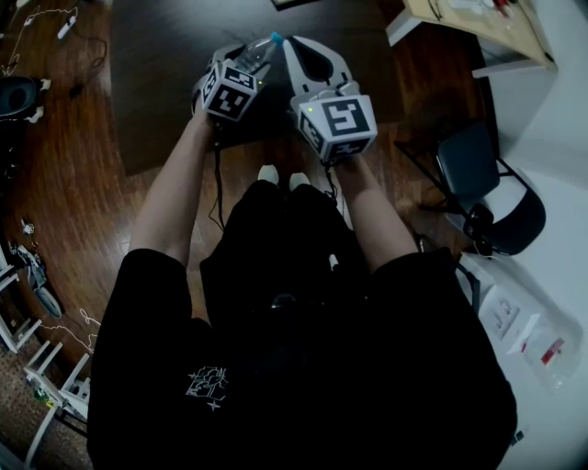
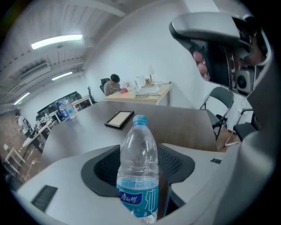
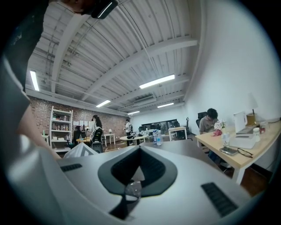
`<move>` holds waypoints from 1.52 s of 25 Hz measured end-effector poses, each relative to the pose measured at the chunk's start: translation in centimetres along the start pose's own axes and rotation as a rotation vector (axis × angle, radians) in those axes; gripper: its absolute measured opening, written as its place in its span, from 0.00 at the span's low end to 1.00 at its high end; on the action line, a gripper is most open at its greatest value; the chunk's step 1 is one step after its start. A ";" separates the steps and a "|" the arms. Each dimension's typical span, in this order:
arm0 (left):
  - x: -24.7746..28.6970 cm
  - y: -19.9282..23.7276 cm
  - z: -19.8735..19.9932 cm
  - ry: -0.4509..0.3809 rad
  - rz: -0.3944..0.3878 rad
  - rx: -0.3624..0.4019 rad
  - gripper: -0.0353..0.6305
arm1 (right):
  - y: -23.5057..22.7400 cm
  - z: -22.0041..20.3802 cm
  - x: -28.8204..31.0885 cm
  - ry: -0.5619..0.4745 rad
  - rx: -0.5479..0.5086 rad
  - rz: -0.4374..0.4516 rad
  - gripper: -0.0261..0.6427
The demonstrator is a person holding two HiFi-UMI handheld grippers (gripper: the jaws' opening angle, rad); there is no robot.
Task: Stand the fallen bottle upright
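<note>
A clear water bottle point(image 2: 139, 171) with a blue cap and a blue label sits between the black pads of my left gripper point(image 2: 139, 154), which is shut on its body. In the head view the bottle point(image 1: 261, 51) leans over the dark table point(image 1: 165, 83), cap end away from me, with the left gripper point(image 1: 246, 59) around it. The jaws hide its base. My right gripper point(image 1: 292, 46) hovers just to the bottle's right. Its jaws meet at the tips, and the right gripper point(image 3: 139, 149) holds nothing.
A dark-framed tablet point(image 2: 119, 119) lies further out on the grey table point(image 2: 184, 127). A black office chair point(image 1: 487, 193) stands at the right and a wooden desk point(image 1: 487, 23) at the far right. Cables and gear lie on the wooden floor point(image 1: 55, 165) at the left.
</note>
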State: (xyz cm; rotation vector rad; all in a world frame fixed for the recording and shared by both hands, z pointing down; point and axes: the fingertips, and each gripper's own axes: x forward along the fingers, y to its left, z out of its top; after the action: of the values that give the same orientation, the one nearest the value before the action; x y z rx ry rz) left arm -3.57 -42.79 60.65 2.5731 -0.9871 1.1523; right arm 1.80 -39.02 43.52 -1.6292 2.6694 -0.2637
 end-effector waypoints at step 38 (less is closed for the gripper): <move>-11.9 6.0 -3.0 -0.758 0.573 -0.408 0.55 | 5.7 -3.4 -1.6 0.015 -0.021 0.082 0.06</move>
State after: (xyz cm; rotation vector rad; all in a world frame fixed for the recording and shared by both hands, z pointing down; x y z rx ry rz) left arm -15.00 -40.25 53.54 2.4375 -1.9500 -0.0627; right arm -2.81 -34.55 45.90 -1.5249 2.7509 -0.2490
